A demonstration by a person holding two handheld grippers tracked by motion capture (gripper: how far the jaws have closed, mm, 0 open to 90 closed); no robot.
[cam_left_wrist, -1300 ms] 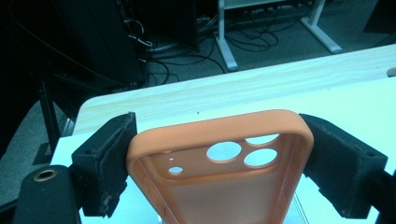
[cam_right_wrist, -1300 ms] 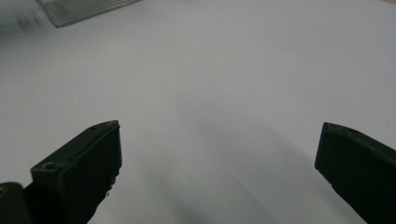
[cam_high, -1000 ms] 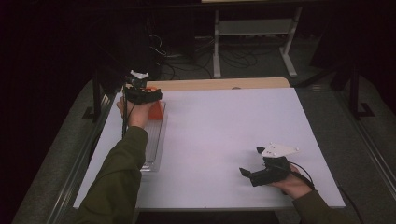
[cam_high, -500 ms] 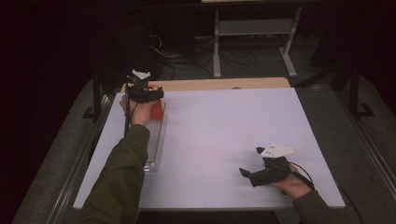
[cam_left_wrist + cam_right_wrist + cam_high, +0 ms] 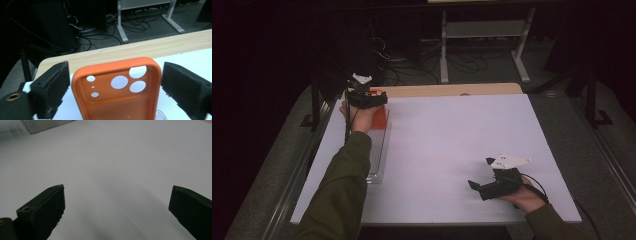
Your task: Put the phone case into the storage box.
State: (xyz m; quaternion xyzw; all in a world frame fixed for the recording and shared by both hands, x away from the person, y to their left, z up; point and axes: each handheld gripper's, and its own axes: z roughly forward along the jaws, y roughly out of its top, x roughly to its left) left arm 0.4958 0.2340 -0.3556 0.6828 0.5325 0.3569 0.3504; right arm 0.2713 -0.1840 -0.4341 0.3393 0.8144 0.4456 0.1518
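An orange phone case [image 5: 117, 100], with round camera holes near its far end, lies hollow side up between my left gripper's [image 5: 113, 82] jaws. A gap shows on each side of it, and the jaws have just been opening, so the pads stand off the case. In the high view the left gripper [image 5: 367, 97] sits at the table's far left corner over the orange case [image 5: 380, 116]. My right gripper [image 5: 479, 175] rests low at the near right, open, with bare white table between its jaws [image 5: 116, 202].
A clear plastic tray [image 5: 379, 150] lies along the left edge of the white table top [image 5: 452, 140], its corner also in the right gripper view [image 5: 45, 125]. A wooden strip [image 5: 452, 90] borders the far edge. Beyond are dark floor, cables and a metal stand [image 5: 482, 35].
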